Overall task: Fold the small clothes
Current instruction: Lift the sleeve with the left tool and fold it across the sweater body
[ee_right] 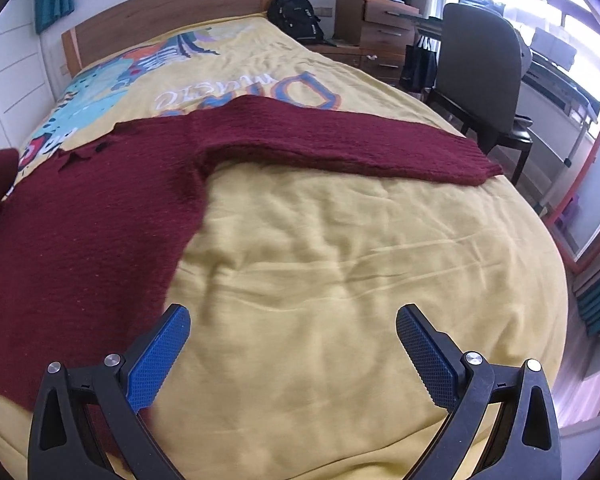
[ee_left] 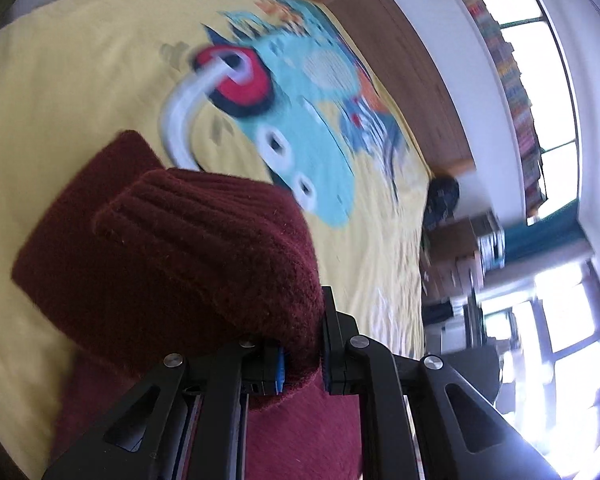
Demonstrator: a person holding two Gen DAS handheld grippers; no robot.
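A dark red knitted wool sweater [ee_right: 92, 208] lies spread on a bed under a yellow cotton bedcover [ee_right: 340, 260] printed with a turquoise cartoon figure. One long sleeve [ee_right: 360, 148] stretches flat across the cover toward the bed's right edge, its ribbed cuff near that edge. The left tongs [ee_left: 302, 364] are clamped tight on the other sleeve's ribbed cuff [ee_left: 188, 248], which bunches up in front of the camera, lifted off the cover. The right tongs [ee_right: 294, 344] hang wide open above bare bedcover, gripping nothing, their blue textured pads [ee_right: 158, 360] just beside the sweater's lower side edge.
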